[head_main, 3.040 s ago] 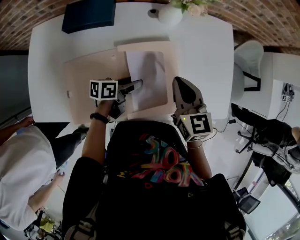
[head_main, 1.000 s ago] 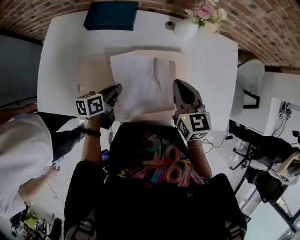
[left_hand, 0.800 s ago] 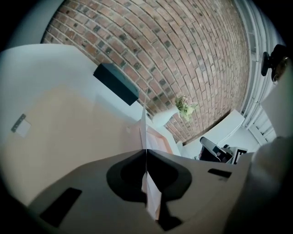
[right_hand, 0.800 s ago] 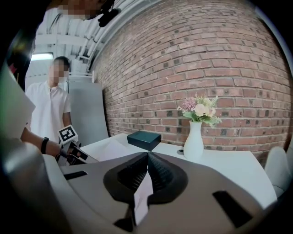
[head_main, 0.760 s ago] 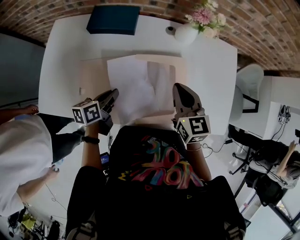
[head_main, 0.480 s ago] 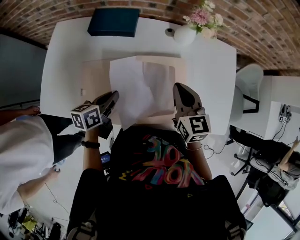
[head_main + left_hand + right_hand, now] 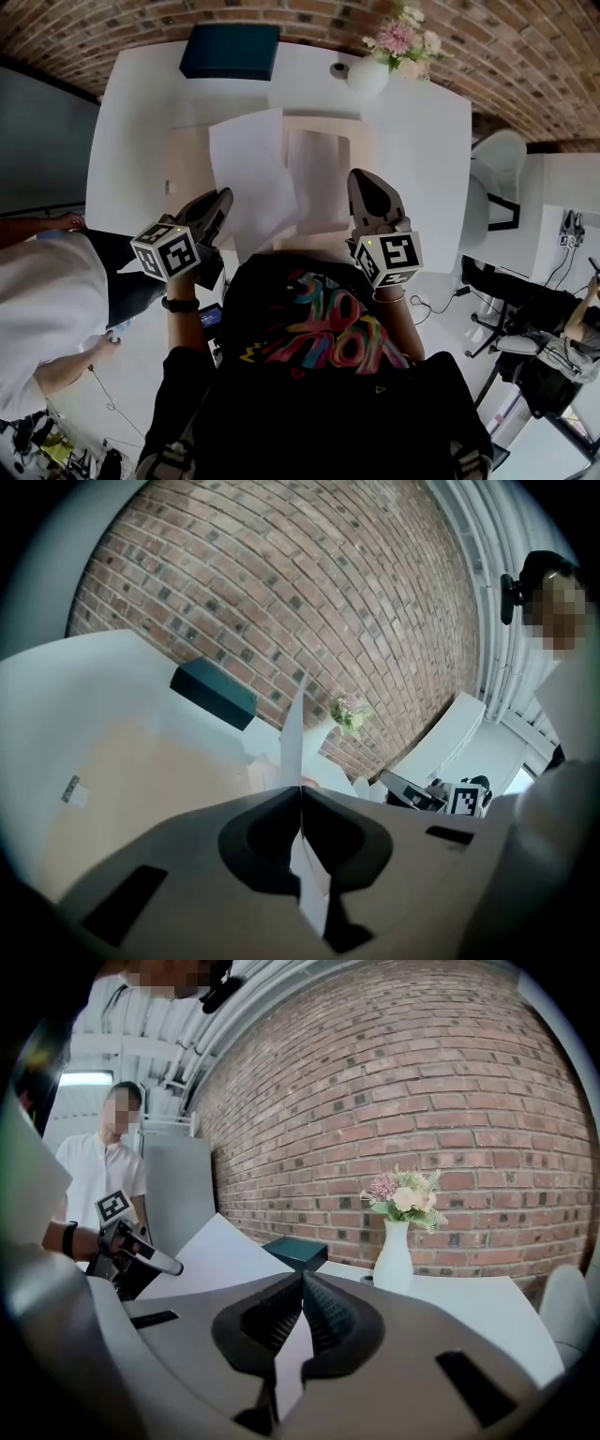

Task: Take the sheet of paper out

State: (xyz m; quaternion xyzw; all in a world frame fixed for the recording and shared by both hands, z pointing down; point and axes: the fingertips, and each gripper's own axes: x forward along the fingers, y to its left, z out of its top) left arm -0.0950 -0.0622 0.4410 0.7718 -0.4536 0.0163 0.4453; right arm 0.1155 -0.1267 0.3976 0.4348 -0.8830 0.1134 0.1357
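A white sheet of paper (image 7: 248, 173) hangs lifted above the open beige folder (image 7: 323, 169) on the white table (image 7: 131, 122). My left gripper (image 7: 223, 197) is shut on the sheet's near left edge. In the left gripper view the sheet (image 7: 293, 728) stands edge-on, pinched between the closed jaws of the left gripper (image 7: 300, 789). My right gripper (image 7: 361, 180) rests at the folder's near right side. Its jaws are closed in the right gripper view, where the right gripper (image 7: 302, 1279) has a pale thin folder edge (image 7: 291, 1354) caught between them. That view also shows the raised sheet (image 7: 217, 1249) and the left gripper (image 7: 141, 1258).
A dark teal box (image 7: 230, 52) lies at the table's far edge. A white vase of flowers (image 7: 367, 73) and a small round object (image 7: 337, 68) stand at the far right. A person in white (image 7: 42, 309) sits left. A chair (image 7: 497, 141) is at the right.
The left gripper has risen and drawn back to the left with the sheet. The sheet has come up off the folder and hangs steeper. The right gripper has stayed in place.
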